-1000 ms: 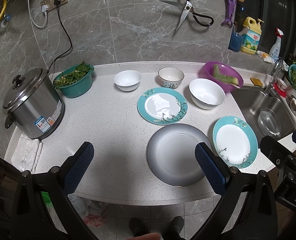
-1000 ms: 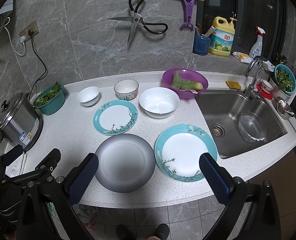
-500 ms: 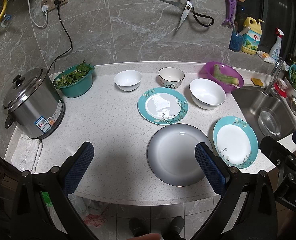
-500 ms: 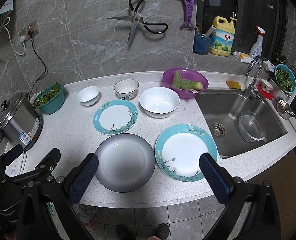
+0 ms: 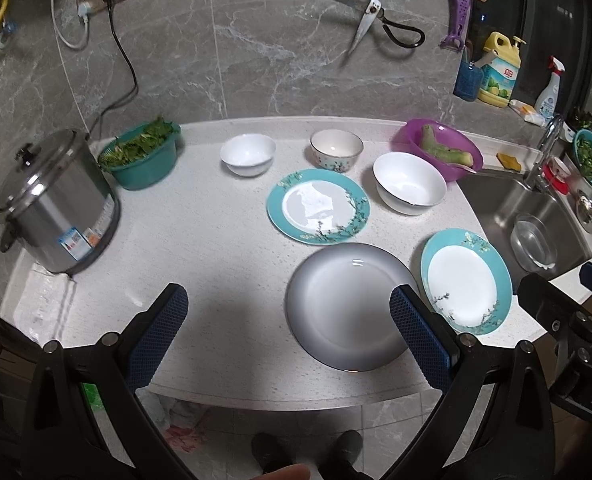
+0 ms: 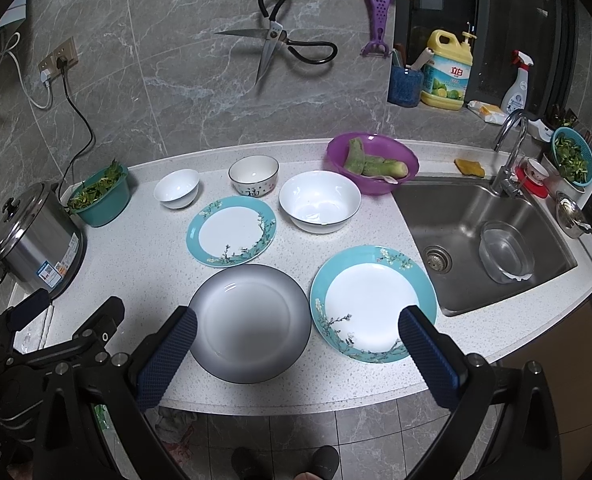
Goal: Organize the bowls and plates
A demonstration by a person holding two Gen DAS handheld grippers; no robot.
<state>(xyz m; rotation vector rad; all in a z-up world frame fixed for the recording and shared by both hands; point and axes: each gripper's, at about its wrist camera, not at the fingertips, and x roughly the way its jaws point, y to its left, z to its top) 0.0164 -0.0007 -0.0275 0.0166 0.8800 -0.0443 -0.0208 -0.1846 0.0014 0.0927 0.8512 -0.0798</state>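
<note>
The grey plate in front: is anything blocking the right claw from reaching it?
Nothing visible does. The right claw hangs open right over the near edge of the grey plate, which lies bare on the counter, with the teal plate beside it.

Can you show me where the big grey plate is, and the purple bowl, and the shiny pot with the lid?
Round grey plate (image 6: 252, 320), right wrist view, on its bare centre.
Purple plastic bowl (image 6: 369, 188), right wrist view, on its front outer wall.
Shiny steel pot with lid (image 5: 56, 208), left wrist view, on its side wall.
</note>
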